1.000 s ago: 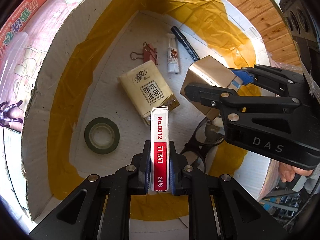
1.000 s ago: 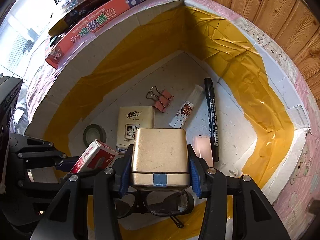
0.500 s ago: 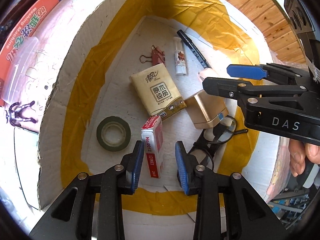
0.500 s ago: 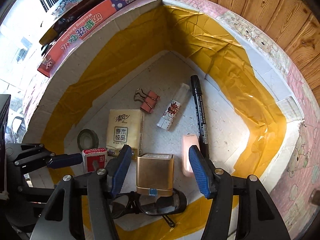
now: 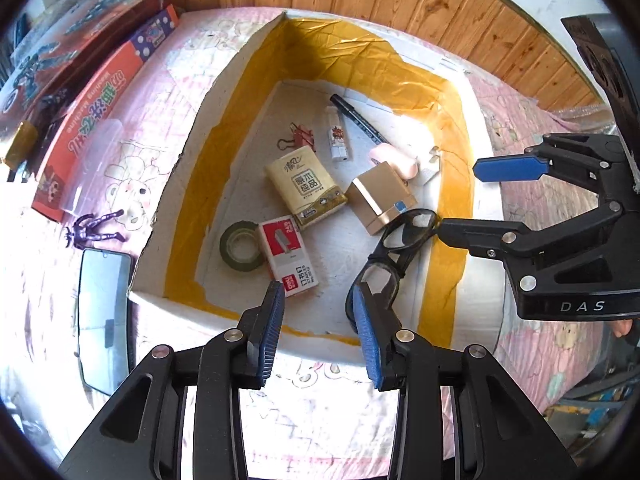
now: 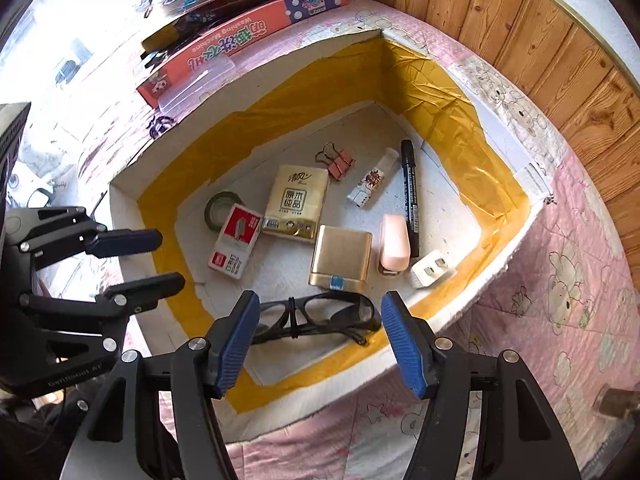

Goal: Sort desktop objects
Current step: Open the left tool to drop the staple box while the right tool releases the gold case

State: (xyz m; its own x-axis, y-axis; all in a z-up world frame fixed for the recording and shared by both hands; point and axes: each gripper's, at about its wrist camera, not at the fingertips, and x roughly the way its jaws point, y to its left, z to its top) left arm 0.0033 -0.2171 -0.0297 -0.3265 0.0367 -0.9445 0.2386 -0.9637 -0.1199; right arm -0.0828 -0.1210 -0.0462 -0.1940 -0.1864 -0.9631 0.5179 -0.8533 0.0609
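Box floor: marker (image 6: pixel 410 196) lies lengthwise, cap rearward.

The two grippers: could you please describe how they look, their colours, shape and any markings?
Both are matte black linkage frames with silver rivets at the joints. Each finger ends in a ribbed blue pad. The left gripper shows no lettering from its own camera; seen from the right wrist, its side bears faint raised text, too small to read. The right gripper has "DAS" in pale letters on its body. No cables or sleeves show.

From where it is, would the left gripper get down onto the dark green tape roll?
Probably yes. The left gripper is open and empty above the white box; the dark green tape roll lies flat and uncovered, though close beside the red-and-white staple box.
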